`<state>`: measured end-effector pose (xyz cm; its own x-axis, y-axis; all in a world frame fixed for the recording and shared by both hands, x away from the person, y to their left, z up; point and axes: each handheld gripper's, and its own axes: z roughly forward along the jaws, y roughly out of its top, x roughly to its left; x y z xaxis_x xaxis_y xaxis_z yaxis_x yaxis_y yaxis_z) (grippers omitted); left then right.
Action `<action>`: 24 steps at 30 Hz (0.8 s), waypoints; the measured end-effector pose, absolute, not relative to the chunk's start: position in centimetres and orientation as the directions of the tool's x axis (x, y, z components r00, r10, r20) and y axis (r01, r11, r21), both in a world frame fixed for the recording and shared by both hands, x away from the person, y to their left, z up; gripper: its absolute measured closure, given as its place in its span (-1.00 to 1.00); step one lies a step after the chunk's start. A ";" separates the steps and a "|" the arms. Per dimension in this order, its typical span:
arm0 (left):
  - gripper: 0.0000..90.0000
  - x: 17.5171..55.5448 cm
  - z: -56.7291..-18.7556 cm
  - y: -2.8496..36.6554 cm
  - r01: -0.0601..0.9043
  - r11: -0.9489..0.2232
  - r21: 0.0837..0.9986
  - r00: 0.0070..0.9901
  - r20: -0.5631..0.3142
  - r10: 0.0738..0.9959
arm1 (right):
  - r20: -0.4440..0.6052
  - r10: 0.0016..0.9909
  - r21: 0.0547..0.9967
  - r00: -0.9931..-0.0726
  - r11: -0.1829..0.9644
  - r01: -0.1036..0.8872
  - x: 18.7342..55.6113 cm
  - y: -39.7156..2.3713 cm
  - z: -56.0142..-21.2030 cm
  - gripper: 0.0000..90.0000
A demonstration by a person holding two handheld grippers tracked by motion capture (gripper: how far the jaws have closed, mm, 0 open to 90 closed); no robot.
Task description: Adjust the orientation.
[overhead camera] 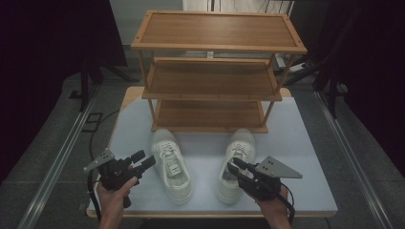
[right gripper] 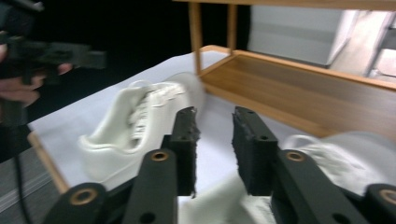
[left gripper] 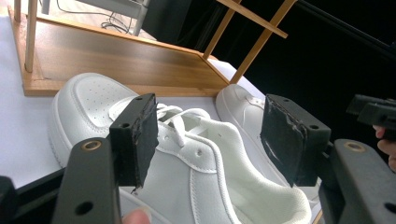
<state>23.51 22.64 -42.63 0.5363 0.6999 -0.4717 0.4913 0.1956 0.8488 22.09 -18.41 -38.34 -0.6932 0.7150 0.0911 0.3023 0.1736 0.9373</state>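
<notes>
Looking down from the high view, I see two white shoes on the table [overhead camera: 296,143], both with the toe toward the rack [overhead camera: 210,71] and the heel toward me. The left shoe [overhead camera: 172,164] lies just in front of the lowest shelf, and the right shoe [overhead camera: 235,164] is beside it, well apart, with bare table between them.

Both shoes are low sneakers of smooth white leather with white laces and a thick white sole. In the left gripper view, the left shoe [left gripper: 187,168] shows small holes on the toe cap, a padded collar and a pale lining inside. In the right gripper view the picture is blurred, so I cannot tell fine details of the right shoe [right gripper: 345,158].

My left gripper [overhead camera: 143,160] is near the outer side of the left shoe, not touching it. Its jaws stand wide, with nothing between the pads.

My right gripper [overhead camera: 237,167] is at the heel part of the right shoe. Its jaws stand narrow, with a small gap. White material of the shoe shows low between them, but I cannot tell if the pads press on it.

The rack has three wooden shelves.
</notes>
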 end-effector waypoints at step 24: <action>-0.19 23.3 -42.9 22.3 0.507 0.185 0.842 0.536 -0.477 0.696 | -0.025 0.604 0.862 -0.797 0.416 0.288 20.3 -8.3 -43.4 0.98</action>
<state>23.30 22.28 -42.87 0.5364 0.6964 -0.4767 0.5075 0.1851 0.8416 20.34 -8.33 -43.36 -0.7966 0.6040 -0.0250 0.2883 0.4159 0.8625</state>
